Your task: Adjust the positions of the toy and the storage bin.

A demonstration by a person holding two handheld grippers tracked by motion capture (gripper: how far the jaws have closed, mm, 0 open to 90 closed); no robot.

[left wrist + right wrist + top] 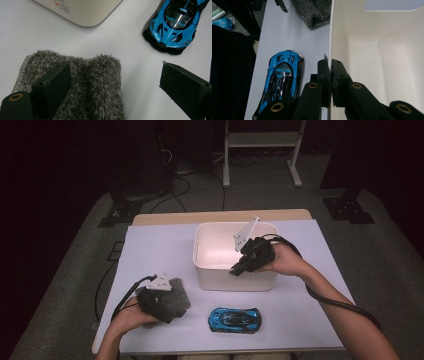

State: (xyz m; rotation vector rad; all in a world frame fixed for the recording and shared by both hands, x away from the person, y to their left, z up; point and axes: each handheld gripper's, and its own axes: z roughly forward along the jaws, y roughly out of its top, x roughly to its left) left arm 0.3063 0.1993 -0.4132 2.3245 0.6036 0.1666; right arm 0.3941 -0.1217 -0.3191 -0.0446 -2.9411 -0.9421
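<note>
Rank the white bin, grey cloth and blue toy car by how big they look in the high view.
1. White bin: plainly the largest.
2. Grey cloth and blue toy car: too close to call. The car looks longer, but the left gripper hides part of the cloth.

The toy car is bright blue with black glass, black vents and a glossy dark roof. Beside it lies a cloth of shaggy, mottled grey pile. The bin is a plain creamy white, inside and out, with a small label on one wall that seems to carry a red mark. The table cover is pale lavender-white over a light wood edge. Both grippers, the left gripper and the right gripper, are matt black with brass-coloured rivets.
</note>
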